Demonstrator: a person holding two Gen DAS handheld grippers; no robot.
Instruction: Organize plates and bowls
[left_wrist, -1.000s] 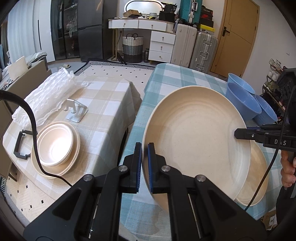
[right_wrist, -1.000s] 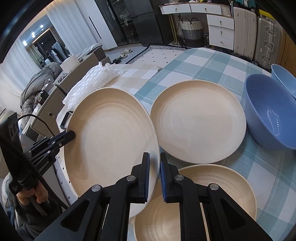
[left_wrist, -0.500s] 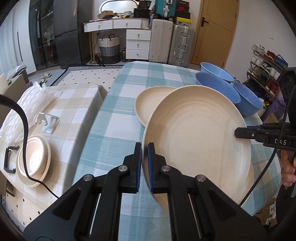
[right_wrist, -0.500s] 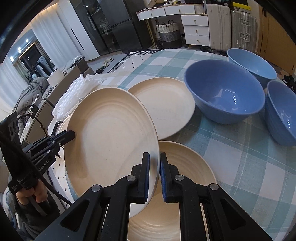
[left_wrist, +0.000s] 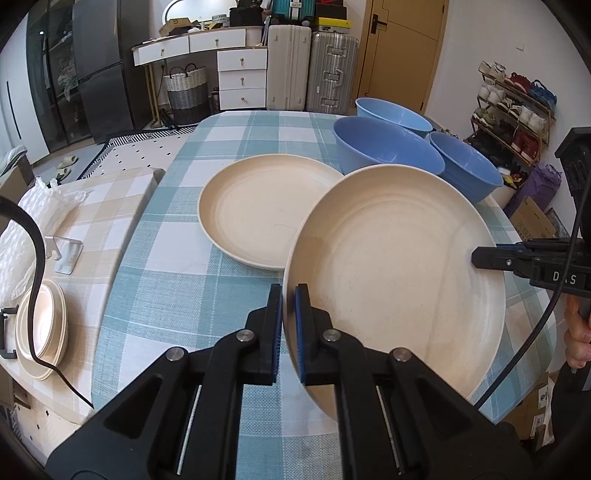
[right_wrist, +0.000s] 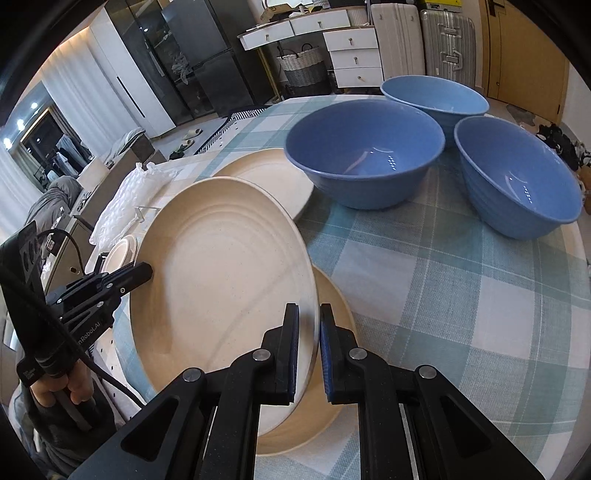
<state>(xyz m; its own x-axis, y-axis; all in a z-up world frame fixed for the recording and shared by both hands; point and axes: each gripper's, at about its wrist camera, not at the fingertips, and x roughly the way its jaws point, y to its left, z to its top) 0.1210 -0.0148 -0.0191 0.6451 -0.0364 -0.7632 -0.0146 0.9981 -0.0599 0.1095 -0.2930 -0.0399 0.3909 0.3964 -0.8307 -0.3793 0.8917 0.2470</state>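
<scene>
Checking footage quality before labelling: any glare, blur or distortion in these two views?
Left wrist view: sharp, strong fisheye bending, soft sheen on the held plate. Right wrist view: small highlights inside the blue bowls, dark corners, no motion blur.

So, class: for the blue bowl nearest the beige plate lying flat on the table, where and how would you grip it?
Take the middle blue bowl by its upright rim from above, one finger inside and one outside. Its wall is thin and its mouth open; the rim section facing the flat beige plate looks free of the neighbouring bowls.

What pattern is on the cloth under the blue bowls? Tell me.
Teal-and-white checked tablecloth; clearest in the right wrist view.
</scene>
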